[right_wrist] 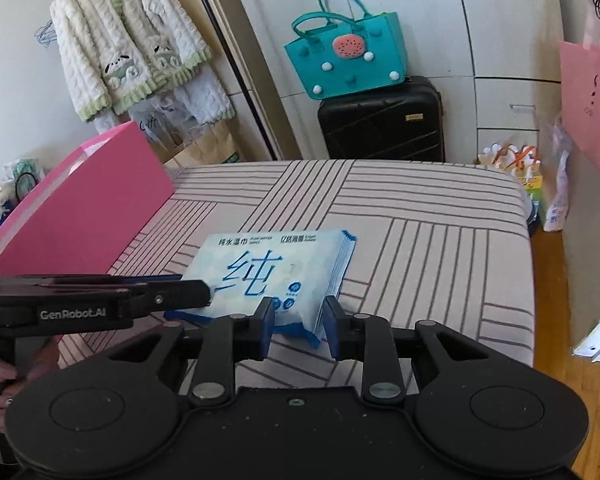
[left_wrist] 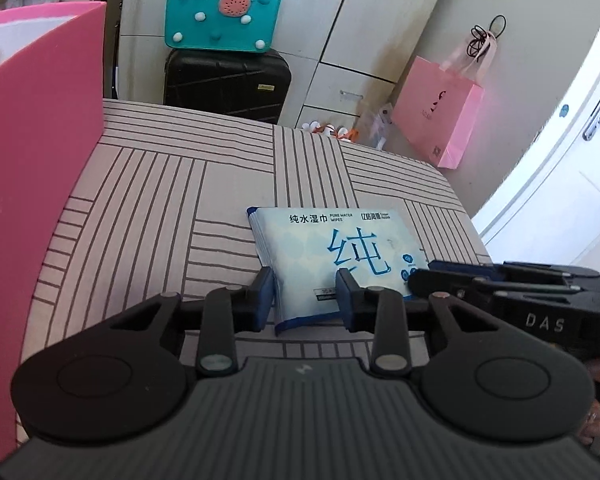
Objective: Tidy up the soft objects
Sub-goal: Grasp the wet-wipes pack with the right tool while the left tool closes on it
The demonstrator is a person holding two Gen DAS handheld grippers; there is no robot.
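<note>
A pale blue pack of wet wipes (left_wrist: 332, 240) (right_wrist: 276, 256) lies on the striped bed (left_wrist: 160, 200) (right_wrist: 440, 248). My left gripper (left_wrist: 306, 300) has its blue pads on both sides of the pack's near left part, and the pack fills the gap. In the right wrist view that left gripper (right_wrist: 206, 298) comes in from the left onto the pack's edge. My right gripper (right_wrist: 299, 322) pinches the pack's near right corner, which bulges between the pads. The right gripper (left_wrist: 416, 278) shows in the left wrist view at the pack's right side.
An open pink box (left_wrist: 40, 160) (right_wrist: 84, 196) stands on the bed to the left. Beyond the bed, a teal bag (left_wrist: 220, 12) rests on a black suitcase (left_wrist: 228, 84). A pink paper bag (left_wrist: 440, 112) hangs at the right.
</note>
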